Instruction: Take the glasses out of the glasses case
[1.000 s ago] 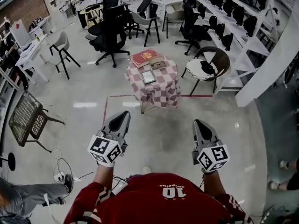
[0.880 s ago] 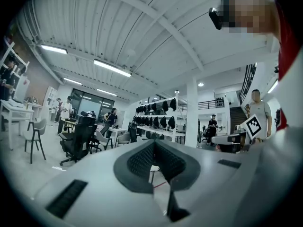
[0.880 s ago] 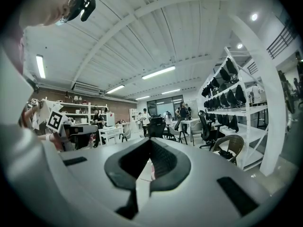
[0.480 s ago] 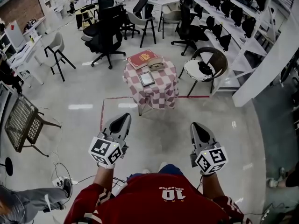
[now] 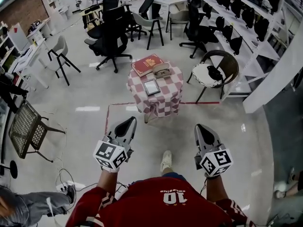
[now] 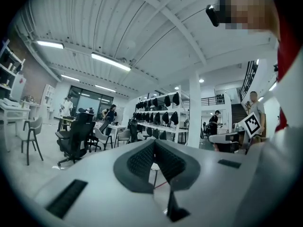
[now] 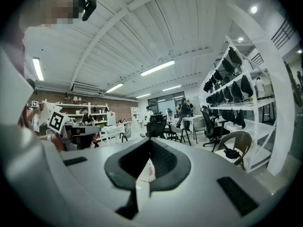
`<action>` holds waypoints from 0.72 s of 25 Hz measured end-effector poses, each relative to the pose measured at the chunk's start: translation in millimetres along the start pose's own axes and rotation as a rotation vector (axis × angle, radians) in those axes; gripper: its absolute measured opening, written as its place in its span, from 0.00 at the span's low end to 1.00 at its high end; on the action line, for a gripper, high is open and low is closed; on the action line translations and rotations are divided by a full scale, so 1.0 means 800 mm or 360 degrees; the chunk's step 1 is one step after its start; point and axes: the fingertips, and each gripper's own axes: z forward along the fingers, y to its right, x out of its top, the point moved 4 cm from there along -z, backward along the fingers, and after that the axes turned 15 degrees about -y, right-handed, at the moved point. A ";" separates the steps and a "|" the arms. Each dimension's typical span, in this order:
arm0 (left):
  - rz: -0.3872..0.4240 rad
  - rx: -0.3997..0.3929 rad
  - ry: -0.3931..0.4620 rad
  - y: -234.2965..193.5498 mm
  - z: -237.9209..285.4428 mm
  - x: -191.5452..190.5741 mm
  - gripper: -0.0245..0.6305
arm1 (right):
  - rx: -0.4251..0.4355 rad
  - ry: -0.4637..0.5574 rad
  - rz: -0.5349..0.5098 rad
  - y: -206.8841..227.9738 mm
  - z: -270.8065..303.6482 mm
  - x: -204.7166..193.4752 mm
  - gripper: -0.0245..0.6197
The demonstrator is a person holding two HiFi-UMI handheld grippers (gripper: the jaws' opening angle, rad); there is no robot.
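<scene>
Ahead, glasses case [image 5: 162, 69], well beyond left tool [image 5: 132, 120]

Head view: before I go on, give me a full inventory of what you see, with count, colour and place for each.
red-and-white checked cloth table: one, mid-floor ahead
red hardcover book: one, table's far-left corner
tan oblong glasses case: one, right of the book
grey-framed flat panel: one, table's middle
brown wicker chair: one, right of table
black office chairs: several, beyond table
metal mesh chair: one, grey, far left
left gripper: one, grey, lower left, jaws shut, empty
right gripper: one, grey, lower right, jaws shut, empty
</scene>
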 end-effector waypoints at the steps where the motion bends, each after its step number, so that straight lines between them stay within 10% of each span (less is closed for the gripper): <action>1: 0.0003 0.0008 0.0002 -0.005 0.014 0.006 0.05 | 0.0014 0.0005 -0.0001 0.013 0.012 0.008 0.06; 18: 0.0042 0.0122 -0.0004 -0.031 0.232 0.096 0.05 | 0.0244 0.0039 -0.0017 0.202 0.148 0.099 0.06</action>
